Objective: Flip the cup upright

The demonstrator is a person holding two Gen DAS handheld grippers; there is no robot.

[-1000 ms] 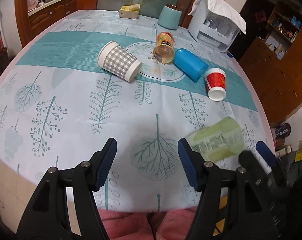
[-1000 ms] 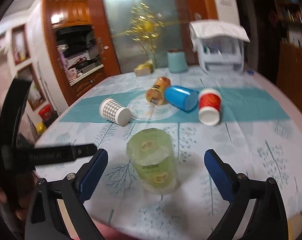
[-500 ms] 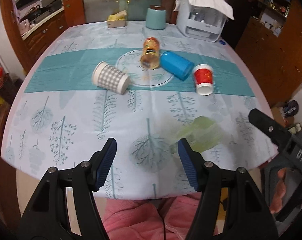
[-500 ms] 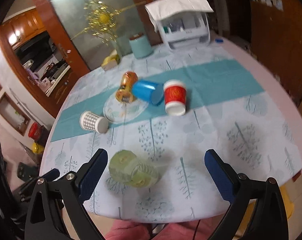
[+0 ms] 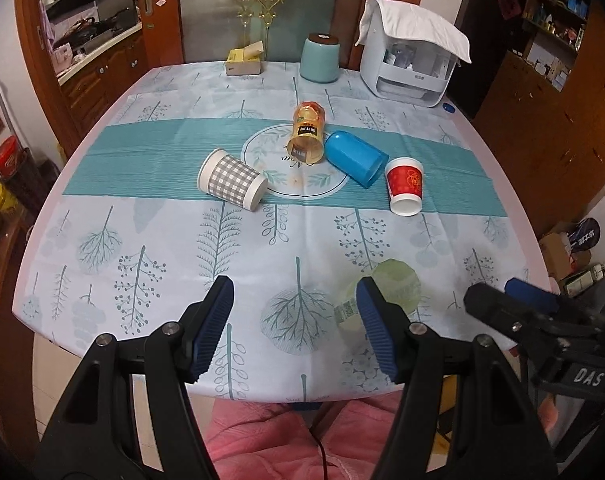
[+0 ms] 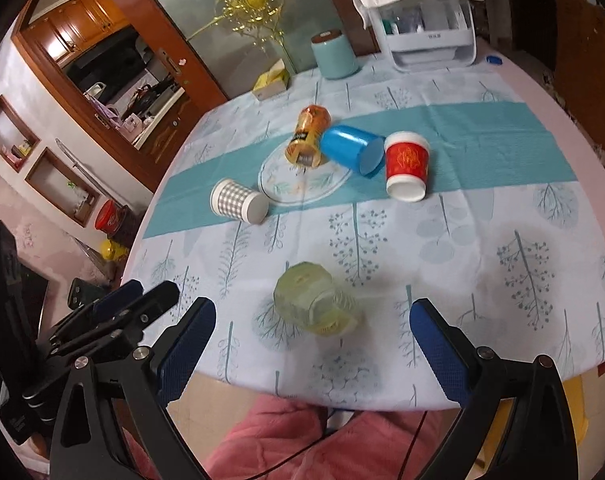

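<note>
Just ahead of my right jaws point(image 6: 310, 344), the green cup point(image 6: 312, 304) is lying on its side on the bench point(image 6: 502, 208), near the front edge, its wider end turned toward me. Both pairs of jaws are standing released and grasping nothing; the left jaws point(image 5: 292, 328) are hovering beside the cup, which is sitting just beyond their right-hand pad in the left view.

What is worrying me is the roll. A translucent plastic cup lying like this is probably light and slippery, so if one pad is arriving before the other, it is likely rolling off toward the edge and my lap. Clenching too hard is risking crushing the thin wall; too softly, and it is slipping while I am tipping it up. The two grippers are also working close together, so they are at risk of knocking each other. Farther ahead of the jaws, the checked cup point(image 5: 232, 179), red cup point(image 5: 405, 184), blue cup point(image 5: 356, 158) and orange jar point(image 5: 308, 132) are lying well apart from this one.
</note>
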